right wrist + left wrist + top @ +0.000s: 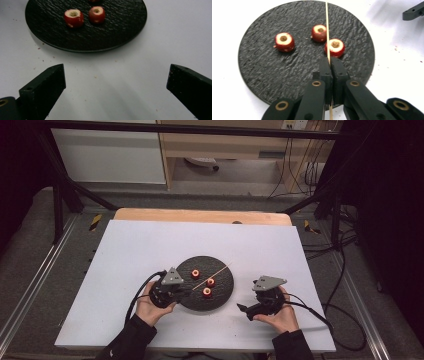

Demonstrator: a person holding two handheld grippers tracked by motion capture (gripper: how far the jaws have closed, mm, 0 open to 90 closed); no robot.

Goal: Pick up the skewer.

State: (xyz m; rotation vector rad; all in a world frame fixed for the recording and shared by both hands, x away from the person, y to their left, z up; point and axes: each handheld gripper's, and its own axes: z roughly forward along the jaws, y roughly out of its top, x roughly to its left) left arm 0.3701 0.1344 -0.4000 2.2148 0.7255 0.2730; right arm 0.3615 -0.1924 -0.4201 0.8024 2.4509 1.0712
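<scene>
The left gripper (329,65) is pinching a thin wooden skewer (327,27), which runs ahead over the black slate plate (259,72) beside the nearest cored hawthorn (335,47). The right gripper (115,82), spread and empty, hangs short of the plate. Judged step: threading not yet begun; next, the right gripper must take a fruit and line its hole up with the tip.

We wear black sleeves (131,336); each black hand-held gripper (329,65) carries brass-ringed pivot screws (316,83), a grey three-cornered plate (172,276) and a black cable (142,289).
</scene>
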